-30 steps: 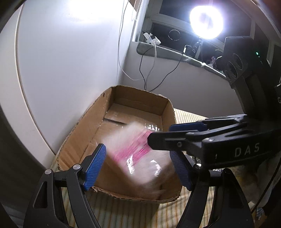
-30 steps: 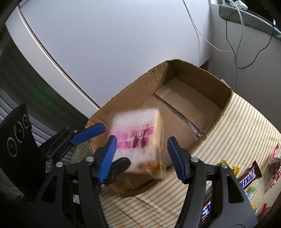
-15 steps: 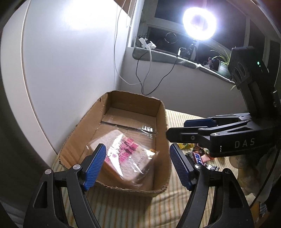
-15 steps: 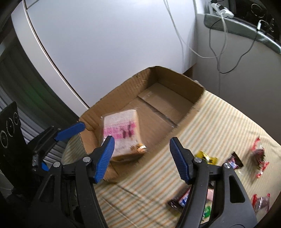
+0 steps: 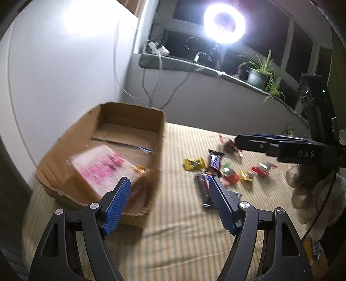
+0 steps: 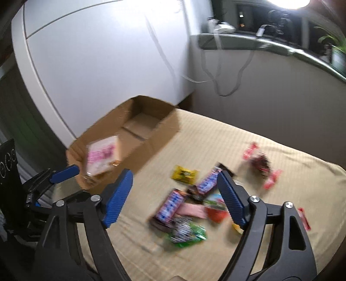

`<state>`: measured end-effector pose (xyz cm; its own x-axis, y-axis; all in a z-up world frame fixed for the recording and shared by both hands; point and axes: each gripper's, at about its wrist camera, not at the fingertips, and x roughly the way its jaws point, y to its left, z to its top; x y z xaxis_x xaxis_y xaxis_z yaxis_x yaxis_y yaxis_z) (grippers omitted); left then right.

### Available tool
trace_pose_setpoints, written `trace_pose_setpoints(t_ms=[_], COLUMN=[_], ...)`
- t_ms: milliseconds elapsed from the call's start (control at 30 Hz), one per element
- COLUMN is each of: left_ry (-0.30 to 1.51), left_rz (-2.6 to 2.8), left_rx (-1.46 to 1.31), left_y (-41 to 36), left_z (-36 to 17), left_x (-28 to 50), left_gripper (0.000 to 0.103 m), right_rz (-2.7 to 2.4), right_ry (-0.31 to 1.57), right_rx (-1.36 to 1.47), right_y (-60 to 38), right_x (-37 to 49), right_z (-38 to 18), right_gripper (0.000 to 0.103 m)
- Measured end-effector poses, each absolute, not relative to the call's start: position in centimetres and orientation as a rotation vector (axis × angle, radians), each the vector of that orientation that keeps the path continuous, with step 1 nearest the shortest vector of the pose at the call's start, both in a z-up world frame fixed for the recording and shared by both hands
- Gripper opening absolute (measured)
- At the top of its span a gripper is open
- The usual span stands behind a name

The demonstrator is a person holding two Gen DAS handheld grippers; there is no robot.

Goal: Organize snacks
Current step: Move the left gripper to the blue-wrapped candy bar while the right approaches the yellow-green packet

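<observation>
Now the right gripper (image 6: 174,196) hangs with its blue pads spread wide and nothing between them — its jaws have just been opening. It hovers over a loose heap of wrapped snacks (image 6: 186,207) on the striped cloth (image 6: 216,142): purple-wrapped bars, a yellow packet (image 6: 185,173), a green packet (image 6: 188,234) and red-wrapped sweets (image 6: 260,164) lying a little apart to the right. The left gripper (image 5: 169,203) is likewise spread and empty, poised above the near right corner of the cardboard box (image 5: 159,134), one pad over the box wall and the other over the edge of the heap. Inside the box, at its near end, lies the bagged bread (image 5: 103,166) with pink print, tilted against the wall and touched by neither gripper. The box stands open beside a white cabinet (image 6: 97,54). Farther off, cables (image 5: 151,86) hang from a windowsill — a bright ring light (image 5: 224,20) and a potted plant (image 5: 259,71) stand on it. Both views are motion-blurred.
</observation>
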<state>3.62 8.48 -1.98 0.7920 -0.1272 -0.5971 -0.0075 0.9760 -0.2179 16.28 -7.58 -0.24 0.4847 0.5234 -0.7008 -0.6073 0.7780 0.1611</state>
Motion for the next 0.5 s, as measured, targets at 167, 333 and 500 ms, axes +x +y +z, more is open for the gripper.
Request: trace_pose_setpoints(t_ms=[167, 333, 500], left_ry=[0.686, 0.72, 0.757], left_rz=[-0.109, -0.149, -0.181], left_rx=[-0.208, -0.202, -0.209], left_y=[6.4, 4.7, 3.4], left_z=[-2.9, -3.8, -4.9], left_x=[4.4, 5.6, 7.1], left_gripper=[0.073, 0.06, 0.047], right_rz=[0.621, 0.577, 0.523], right_ry=[0.815, 0.824, 0.859], right_rx=[-0.071, -0.058, -0.084], right_y=[-12.2, -15.7, -18.3], right_x=[15.8, 15.1, 14.3], right_z=[-1.4, -2.9, -5.2], right_gripper=[0.083, 0.08, 0.06])
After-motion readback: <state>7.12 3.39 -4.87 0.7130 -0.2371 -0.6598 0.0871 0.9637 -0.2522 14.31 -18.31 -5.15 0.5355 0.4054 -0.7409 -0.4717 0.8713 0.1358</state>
